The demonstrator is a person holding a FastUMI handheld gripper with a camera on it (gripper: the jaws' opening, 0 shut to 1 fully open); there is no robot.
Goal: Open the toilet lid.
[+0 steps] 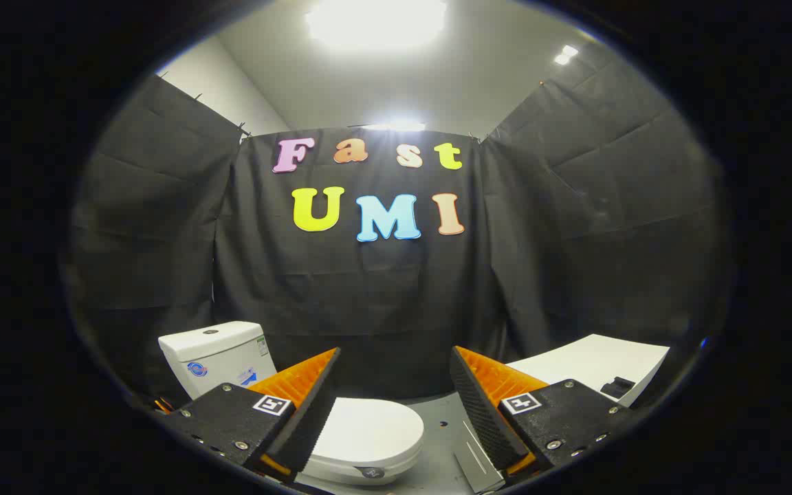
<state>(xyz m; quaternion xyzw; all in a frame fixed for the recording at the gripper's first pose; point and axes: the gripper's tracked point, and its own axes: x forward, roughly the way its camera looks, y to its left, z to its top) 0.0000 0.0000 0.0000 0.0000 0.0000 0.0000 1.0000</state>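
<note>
A white toilet stands low ahead of me, its lid (pixel 368 430) lying flat and closed over the bowl. The white cistern (pixel 217 357) rises behind it, beyond my left finger. My gripper (pixel 394 368) hangs above and short of the toilet, open, with a wide gap and nothing between the fingers. The left finger (pixel 306 405) overlaps the near left part of the lid in the view, with no contact showing. The front rim of the lid, with a small round badge (pixel 372 472), sits just below the gap.
A white tabletop (pixel 595 364) with a small dark object (pixel 619 386) on it lies beyond my right finger. Grey floor (pixel 441 440) runs between toilet and table. Black cloth walls close the booth on three sides.
</note>
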